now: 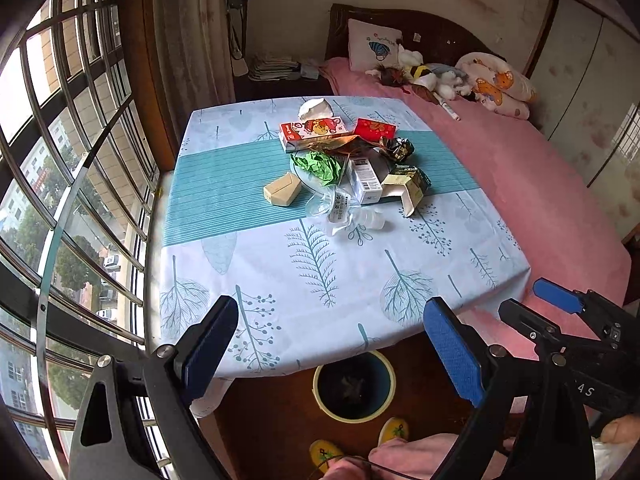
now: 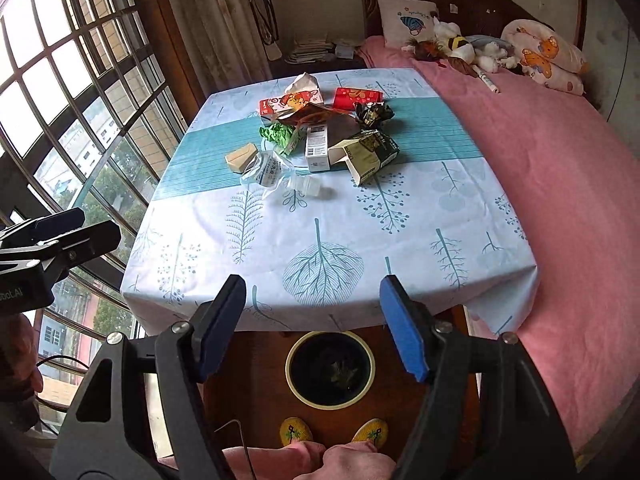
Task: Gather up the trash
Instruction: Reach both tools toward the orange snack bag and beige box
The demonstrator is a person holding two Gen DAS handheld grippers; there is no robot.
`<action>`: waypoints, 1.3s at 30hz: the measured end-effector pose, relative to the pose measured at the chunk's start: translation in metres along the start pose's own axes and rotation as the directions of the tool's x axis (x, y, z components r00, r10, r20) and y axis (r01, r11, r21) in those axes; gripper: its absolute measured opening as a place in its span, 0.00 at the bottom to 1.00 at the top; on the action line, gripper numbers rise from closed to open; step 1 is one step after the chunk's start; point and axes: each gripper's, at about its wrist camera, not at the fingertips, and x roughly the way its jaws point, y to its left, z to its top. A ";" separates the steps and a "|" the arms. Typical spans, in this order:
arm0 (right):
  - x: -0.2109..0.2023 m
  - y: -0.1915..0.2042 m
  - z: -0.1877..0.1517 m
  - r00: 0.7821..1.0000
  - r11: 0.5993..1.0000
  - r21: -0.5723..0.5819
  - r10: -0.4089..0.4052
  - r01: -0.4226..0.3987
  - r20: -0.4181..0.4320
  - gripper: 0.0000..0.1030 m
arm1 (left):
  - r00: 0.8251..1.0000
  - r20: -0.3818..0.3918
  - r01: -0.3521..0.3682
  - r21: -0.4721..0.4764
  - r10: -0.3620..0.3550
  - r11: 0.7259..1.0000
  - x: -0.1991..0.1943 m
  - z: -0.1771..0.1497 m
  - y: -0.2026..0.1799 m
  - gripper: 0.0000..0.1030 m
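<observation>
Both grippers hang above the near edge of the table (image 2: 400,240), tilted steeply down toward it. The left gripper (image 1: 336,344) has its blue-padded jaws spread wide with nothing between them. The right gripper (image 2: 316,324), beside it, is likewise spread and empty.

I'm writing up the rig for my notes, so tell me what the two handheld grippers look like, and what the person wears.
The left gripper and right gripper are black, with angular linkages, silver pivot bolts and flat blue textured pads. White lettering marks each body. A thin dark cable trails near the left one. The person wears pink trousers and yellow slippers.
</observation>
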 end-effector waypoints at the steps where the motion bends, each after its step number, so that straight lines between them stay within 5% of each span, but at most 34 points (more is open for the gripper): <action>1: 0.000 0.000 0.003 1.000 1.000 0.002 0.003 -0.003 0.003 0.65 | 1.000 -0.007 -0.005 -0.005 0.005 1.000 0.004 0.003 0.003 0.92; 12: 0.051 -0.012 0.065 0.996 0.995 0.066 0.079 -0.075 -0.050 0.65 | 0.993 -0.001 -0.117 -0.117 0.118 0.986 0.036 0.042 0.029 0.92; 16: 0.089 -0.027 0.106 0.989 0.989 0.080 0.127 -0.121 -0.073 0.65 | 0.983 -0.069 -0.178 -0.187 0.167 0.966 0.072 0.062 0.041 0.90; 19: 0.119 -0.031 0.143 0.987 0.989 -0.002 0.145 -0.146 -0.074 0.65 | 0.971 -0.136 -0.225 -0.246 0.196 0.943 0.104 0.075 0.050 0.75; 24: 0.175 -0.033 0.200 0.980 0.967 -0.179 0.161 -0.180 -0.117 0.65 | 0.953 -0.217 -0.279 -0.345 0.213 0.896 0.154 0.101 0.056 0.72; 30: 0.244 -0.032 0.241 0.981 0.871 -0.457 0.125 -0.179 -0.146 0.65 | 0.932 -0.274 -0.338 -0.415 0.238 0.845 0.195 0.119 0.046 0.72; 39: 0.327 0.002 0.239 0.976 0.691 -0.693 0.092 -0.205 -0.197 0.65 | 0.920 -0.311 -0.372 -0.500 0.239 0.782 0.229 0.134 0.047 0.72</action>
